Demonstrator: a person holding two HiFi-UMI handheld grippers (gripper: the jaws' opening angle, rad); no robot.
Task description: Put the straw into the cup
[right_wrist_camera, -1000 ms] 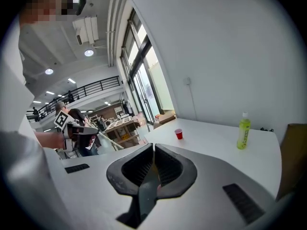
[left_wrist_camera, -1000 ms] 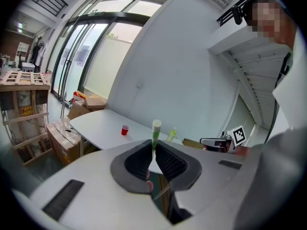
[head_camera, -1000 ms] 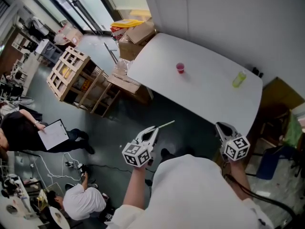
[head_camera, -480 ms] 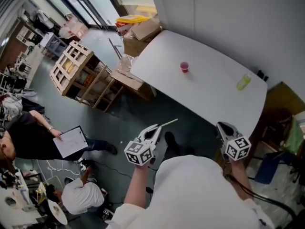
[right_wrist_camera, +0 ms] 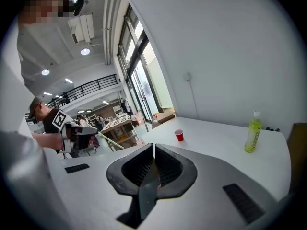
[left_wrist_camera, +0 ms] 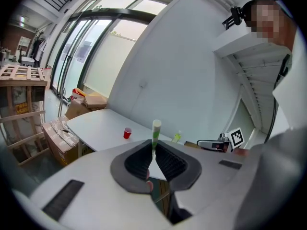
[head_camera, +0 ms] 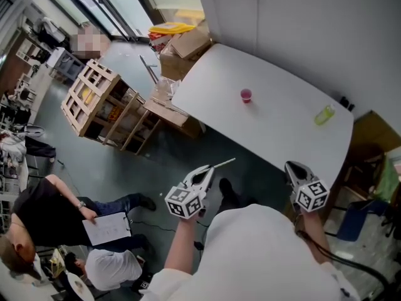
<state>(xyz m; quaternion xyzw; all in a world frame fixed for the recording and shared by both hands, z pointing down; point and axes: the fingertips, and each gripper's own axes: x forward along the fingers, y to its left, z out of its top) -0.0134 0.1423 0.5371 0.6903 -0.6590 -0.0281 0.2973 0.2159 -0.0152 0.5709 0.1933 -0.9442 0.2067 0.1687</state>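
A small red cup [head_camera: 245,95] stands on the white table [head_camera: 276,130], well ahead of both grippers. My left gripper [head_camera: 205,170] is off the table's near edge, over the floor, shut on a thin green-and-white straw [head_camera: 222,163] that sticks out past its tips. In the left gripper view the straw [left_wrist_camera: 156,132] rises upright from the closed jaws of that gripper [left_wrist_camera: 154,148], with the cup [left_wrist_camera: 127,133] beyond it. My right gripper [head_camera: 291,166] hangs near the table's near right corner, shut and holding nothing; its own view shows this gripper [right_wrist_camera: 153,150] and the cup [right_wrist_camera: 179,135] further off.
A green bottle [head_camera: 324,115] stands at the table's right end. Cardboard boxes [head_camera: 182,46] and wooden crates [head_camera: 94,99] lie left of the table. People [head_camera: 50,212] are on the floor at lower left. A white wall backs the table.
Both grippers have drifted a little toward the table, the straw still in the left one. The person with the clipboard has moved lower in the head view.
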